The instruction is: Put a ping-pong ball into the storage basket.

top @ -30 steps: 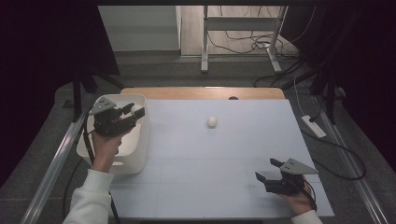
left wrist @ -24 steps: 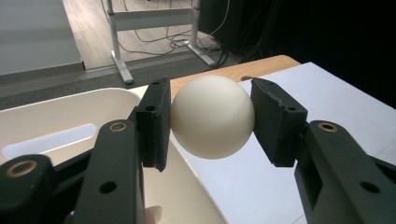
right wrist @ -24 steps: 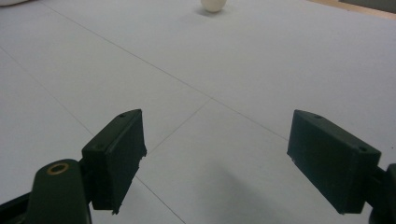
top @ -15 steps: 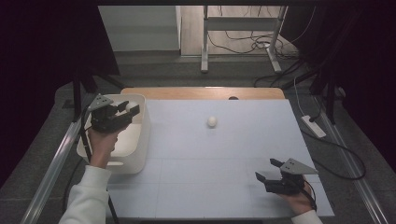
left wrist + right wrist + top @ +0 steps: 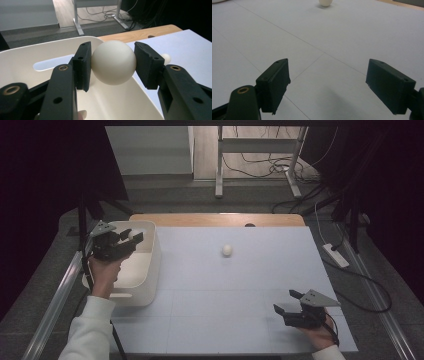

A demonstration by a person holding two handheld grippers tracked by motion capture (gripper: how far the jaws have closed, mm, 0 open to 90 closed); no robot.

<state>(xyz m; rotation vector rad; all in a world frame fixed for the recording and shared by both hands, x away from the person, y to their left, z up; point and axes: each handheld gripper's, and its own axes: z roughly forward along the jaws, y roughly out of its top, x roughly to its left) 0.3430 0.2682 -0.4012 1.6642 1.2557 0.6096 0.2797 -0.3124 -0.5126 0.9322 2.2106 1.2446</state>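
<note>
gripping a smooth round white ball [image 5: 113,62] in the left tool [image 5: 131,237] over the white plastic bin [image 5: 150,265], frame left | right tool [image 5: 287,302] spread apart, lower right | second ball [image 5: 227,250] on matte desk [image 5: 240,285], centre

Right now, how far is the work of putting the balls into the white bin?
Done: nothing visible in the white bin. In hand: the left claw holds one ball above the bin. Left: the second ball lies on the table; the right claw is open, empty.
</note>
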